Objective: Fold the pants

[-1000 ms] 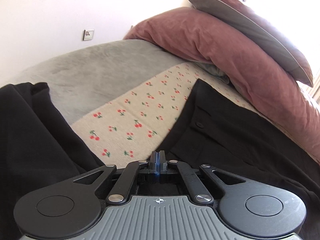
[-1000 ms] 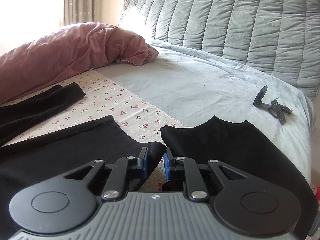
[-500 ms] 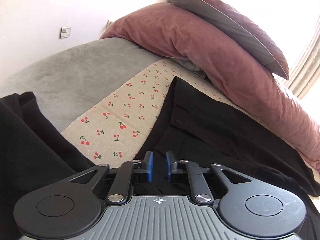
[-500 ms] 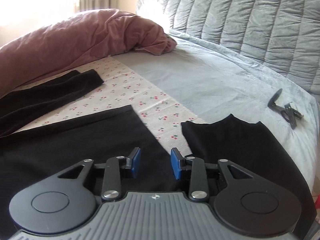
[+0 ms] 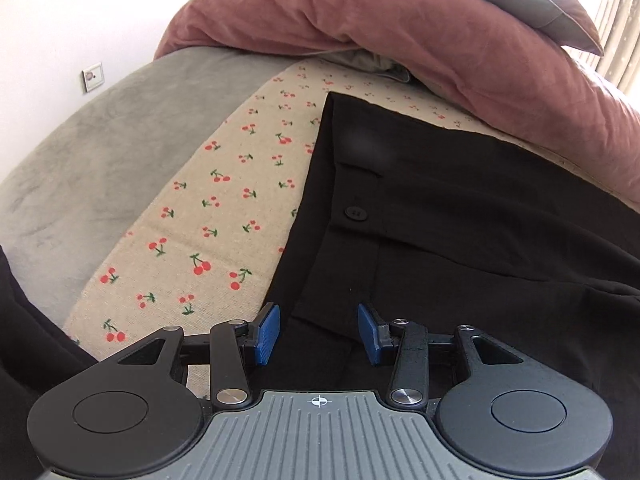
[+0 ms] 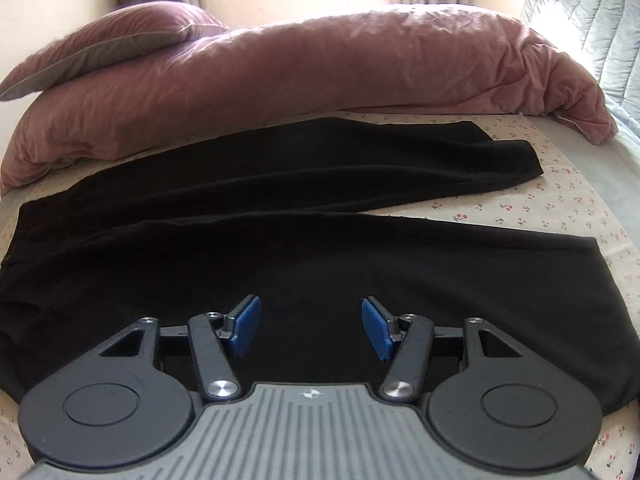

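Note:
Black pants [image 6: 320, 216] lie spread on a cherry-print cloth [image 5: 224, 216] on the bed, both legs stretched to the right, the far leg's hem [image 6: 516, 164] near the duvet. In the left wrist view the waistband with a black button [image 5: 356, 213] lies just ahead. My left gripper [image 5: 318, 334] is open and empty, over the waistband's near corner. My right gripper [image 6: 310, 326] is open and empty, just above the near leg.
A pink duvet [image 6: 304, 80] and a pink-grey pillow [image 6: 108, 48] lie along the far side. Another black garment [image 5: 28, 332] lies at the left edge. A grey blanket [image 5: 92, 152] covers the bed beyond the cloth. A quilted headboard [image 6: 592, 8] stands at the right.
My left gripper went from shut to wide open and moved over the waistband. My right gripper opened wider and swung left from the leg hems to face the pants' length.

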{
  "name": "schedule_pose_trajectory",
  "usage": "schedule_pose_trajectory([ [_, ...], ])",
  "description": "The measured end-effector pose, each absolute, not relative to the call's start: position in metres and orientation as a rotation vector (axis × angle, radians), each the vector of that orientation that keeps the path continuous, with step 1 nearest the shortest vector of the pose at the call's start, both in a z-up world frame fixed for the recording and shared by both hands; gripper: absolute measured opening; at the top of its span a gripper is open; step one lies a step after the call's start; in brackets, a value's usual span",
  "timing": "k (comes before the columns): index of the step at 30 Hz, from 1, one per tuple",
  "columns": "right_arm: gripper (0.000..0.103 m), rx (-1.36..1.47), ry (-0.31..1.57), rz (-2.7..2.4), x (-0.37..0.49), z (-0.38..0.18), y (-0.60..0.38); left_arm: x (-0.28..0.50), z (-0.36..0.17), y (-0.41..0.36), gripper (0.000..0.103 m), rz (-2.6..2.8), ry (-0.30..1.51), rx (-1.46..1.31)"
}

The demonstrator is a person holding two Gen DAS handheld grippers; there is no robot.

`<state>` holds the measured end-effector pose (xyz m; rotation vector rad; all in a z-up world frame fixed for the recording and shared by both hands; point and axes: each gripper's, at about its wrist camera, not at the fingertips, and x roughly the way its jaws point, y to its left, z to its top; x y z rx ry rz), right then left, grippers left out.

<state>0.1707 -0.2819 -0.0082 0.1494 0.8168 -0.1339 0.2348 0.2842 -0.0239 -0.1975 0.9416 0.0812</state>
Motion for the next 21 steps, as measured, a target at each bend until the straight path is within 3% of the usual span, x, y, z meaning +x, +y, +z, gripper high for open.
schedule_pose_trajectory([
  [11, 0.054, 0.160, 0.866, -0.136, 0.166, -0.032, -0.284, 0.276, -0.026, 0.261, 0.043, 0.036, 0.876, -0.155],
  [14, 0.054, 0.156, 0.860, -0.138, 0.168, -0.032, -0.282, 0.296, -0.032, 0.258, 0.073, 0.066, 0.896, -0.216],
  [15, 0.054, 0.154, 0.860, -0.136, 0.168, -0.033, -0.279, 0.300, -0.033, 0.254, 0.073, 0.087, 0.894, -0.228],
  [18, 0.054, 0.157, 0.863, -0.132, 0.167, -0.035, -0.278, 0.304, -0.037, 0.238, 0.066, 0.128, 0.871, -0.141],
  [19, 0.053, 0.157, 0.867, -0.130, 0.168, -0.036, -0.278, 0.304, -0.039, 0.233, 0.059, 0.154, 0.874, -0.105],
  [20, 0.053, 0.151, 0.868, -0.131, 0.168, -0.036, -0.278, 0.303, -0.042, 0.229, 0.044, 0.191, 0.874, -0.062],
  [21, 0.053, 0.145, 0.869, -0.132, 0.168, -0.036, -0.278, 0.302, -0.043, 0.225, 0.039, 0.204, 0.860, -0.019],
])
